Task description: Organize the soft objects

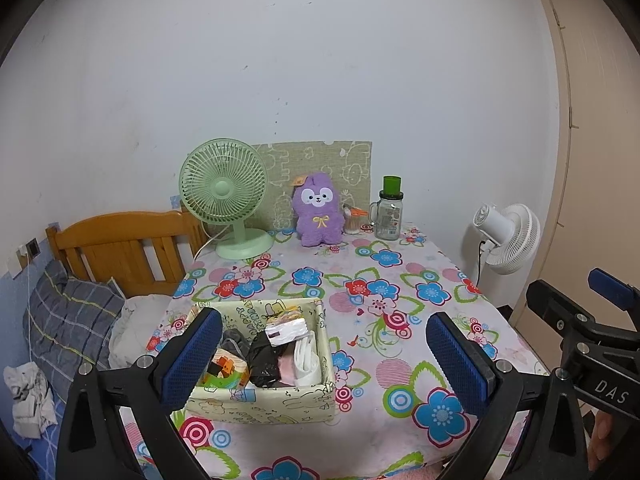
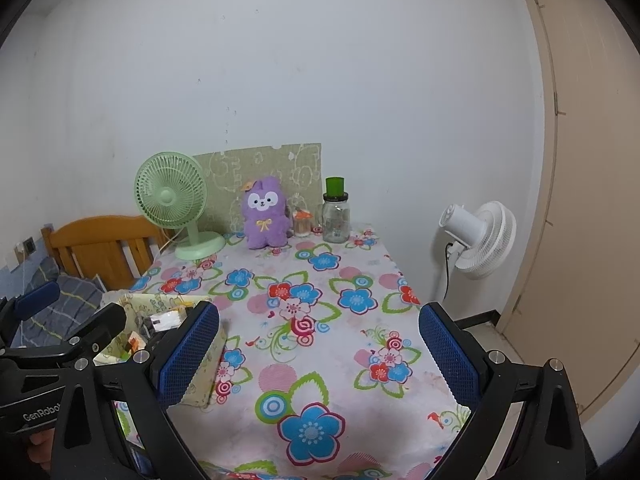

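A cream fabric storage box [image 1: 260,406] printed with cartoons sits at the table's front left, filled with soft items: a black piece [image 1: 262,354], white folded cloth [image 1: 306,360], a pink piece and an orange-patterned pack. A purple plush toy [image 1: 318,210] stands upright at the back of the table against a green board. My left gripper [image 1: 324,356] hovers open just above and in front of the box, with nothing between its fingers. My right gripper [image 2: 318,354] is open over the table's front middle, empty. The box [image 2: 200,376] shows partly behind the right gripper's left finger.
A green desk fan [image 1: 224,196] stands back left, a glass jar with green lid [image 1: 389,210] and a small cup [image 1: 352,220] back right. A white floor fan [image 1: 506,238] stands beyond the table's right edge. A wooden headboard [image 1: 120,248] and pillows [image 1: 68,320] lie left.
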`<state>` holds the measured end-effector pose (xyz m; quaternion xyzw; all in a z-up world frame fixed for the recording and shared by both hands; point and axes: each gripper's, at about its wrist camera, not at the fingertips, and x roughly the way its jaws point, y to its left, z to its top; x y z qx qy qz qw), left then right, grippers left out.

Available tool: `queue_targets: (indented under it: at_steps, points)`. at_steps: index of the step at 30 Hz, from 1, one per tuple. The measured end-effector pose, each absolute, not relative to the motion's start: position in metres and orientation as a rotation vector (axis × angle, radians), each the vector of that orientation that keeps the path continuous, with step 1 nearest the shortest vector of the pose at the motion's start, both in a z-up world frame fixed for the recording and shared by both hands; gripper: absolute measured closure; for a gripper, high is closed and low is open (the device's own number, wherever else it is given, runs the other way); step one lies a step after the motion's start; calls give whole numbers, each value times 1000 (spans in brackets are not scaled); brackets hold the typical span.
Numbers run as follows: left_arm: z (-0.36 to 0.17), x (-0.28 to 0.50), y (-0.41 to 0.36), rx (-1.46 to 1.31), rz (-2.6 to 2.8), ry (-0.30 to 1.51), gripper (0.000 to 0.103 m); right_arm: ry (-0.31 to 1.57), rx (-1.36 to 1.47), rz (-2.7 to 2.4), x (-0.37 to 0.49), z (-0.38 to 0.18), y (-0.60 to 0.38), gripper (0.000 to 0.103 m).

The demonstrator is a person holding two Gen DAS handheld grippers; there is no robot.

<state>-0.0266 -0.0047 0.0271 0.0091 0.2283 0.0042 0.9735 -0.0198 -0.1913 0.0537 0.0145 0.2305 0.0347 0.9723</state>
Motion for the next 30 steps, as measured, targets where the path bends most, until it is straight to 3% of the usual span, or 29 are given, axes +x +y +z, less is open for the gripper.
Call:
queue_targets:
  at_steps: [30]
  points:
    - [21, -17, -6, 9, 2, 488, 0, 494, 62, 62, -11, 45, -192, 2]
